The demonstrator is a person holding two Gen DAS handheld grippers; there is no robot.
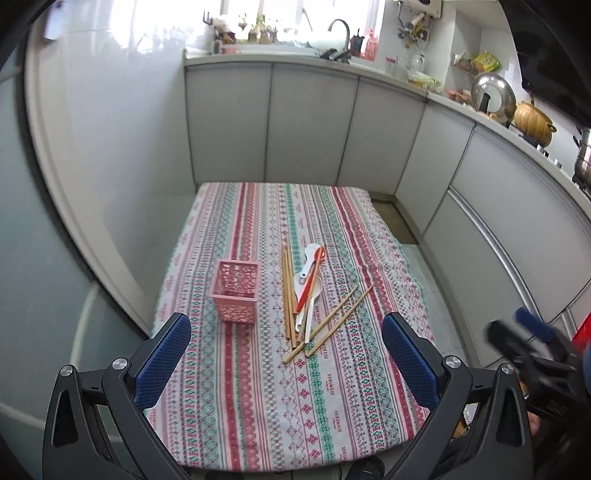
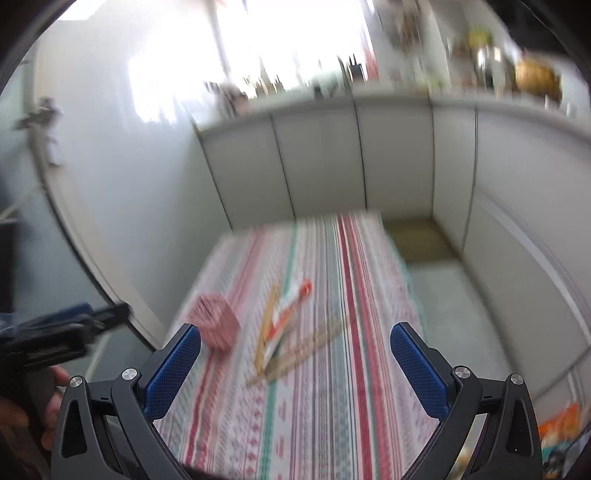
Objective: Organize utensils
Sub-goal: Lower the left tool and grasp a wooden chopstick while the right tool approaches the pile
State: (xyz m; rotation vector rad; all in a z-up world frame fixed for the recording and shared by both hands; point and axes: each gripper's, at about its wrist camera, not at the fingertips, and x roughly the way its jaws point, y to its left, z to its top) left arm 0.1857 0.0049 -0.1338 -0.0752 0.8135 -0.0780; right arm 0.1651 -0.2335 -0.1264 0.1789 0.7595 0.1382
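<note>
A pink perforated utensil basket (image 1: 236, 291) stands upright on the patterned tablecloth (image 1: 258, 387). To its right lies a loose pile: several wooden chopsticks (image 1: 288, 295), a white spoon (image 1: 312, 258) and a red-orange utensil (image 1: 310, 280). My left gripper (image 1: 284, 354) is open and empty, above the table's near part. My right gripper (image 2: 295, 354) is open and empty, also over the near part; its view is blurred. The basket (image 2: 216, 326) and the pile (image 2: 284, 332) show there too. Each gripper appears at the other view's edge.
Grey cabinets (image 1: 310, 125) wrap around the back and right of the table. The counter above holds a tap (image 1: 340, 29), jars, a pot lid (image 1: 493, 96) and pots. A pale wall (image 1: 110, 147) runs along the left. Floor shows on the right (image 1: 424, 273).
</note>
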